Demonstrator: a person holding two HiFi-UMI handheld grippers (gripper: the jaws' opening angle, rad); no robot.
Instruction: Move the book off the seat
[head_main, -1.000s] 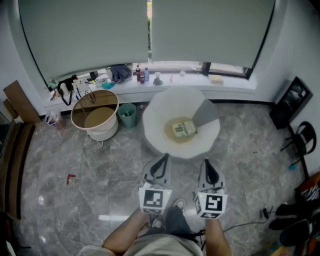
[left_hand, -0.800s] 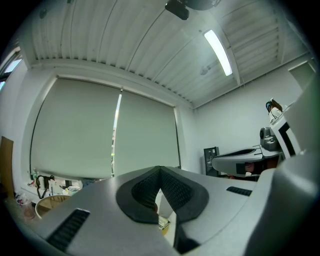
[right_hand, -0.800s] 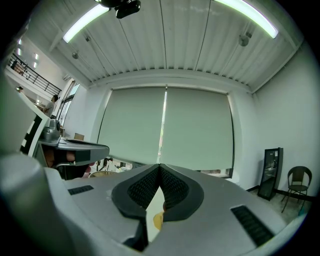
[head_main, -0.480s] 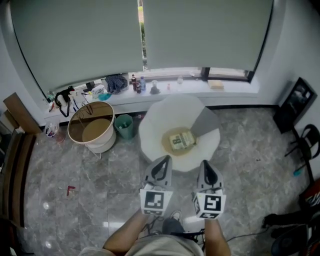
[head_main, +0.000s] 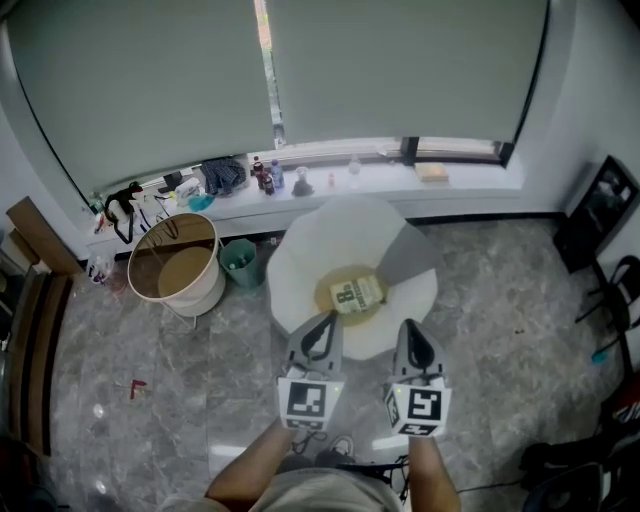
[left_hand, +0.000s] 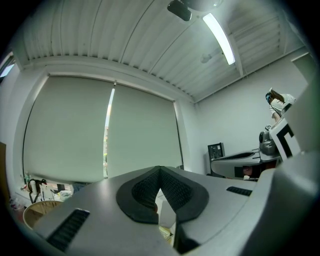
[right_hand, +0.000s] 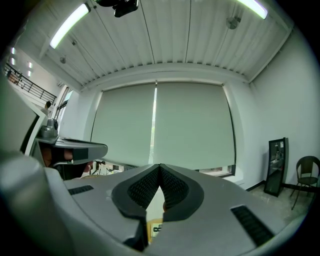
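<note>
Book (head_main: 357, 294) lying flat on the tan cushion (head_main: 322, 291) of the white seat (head_main: 298, 262), just ahead of and between left gripper (head_main: 327, 317) and right gripper (head_main: 407, 327), long axis crosswise and slightly tilted, a shade nearer the left, fingers (left_hand: 142, 190) of both pressed together, empty.

A grey marbled floor (head_main: 480, 330) spreads out below you. Straight ahead of you on it stands a white round seat (head_main: 300, 260). The seat bears a yellow cushion (head_main: 325, 296), and a book (head_main: 357, 294) lies flat on that cushion. On the floor to the left of the seat stands a small green bin (head_main: 240, 262), with a wide round tub (head_main: 175, 265) just beside it. Further left, a small red object (head_main: 135, 385) lies on the floor. Behind the seat, a white window ledge (head_main: 470, 178) carries bottles (head_main: 262, 175) and a bundled dark cloth (head_main: 222, 175).
</note>
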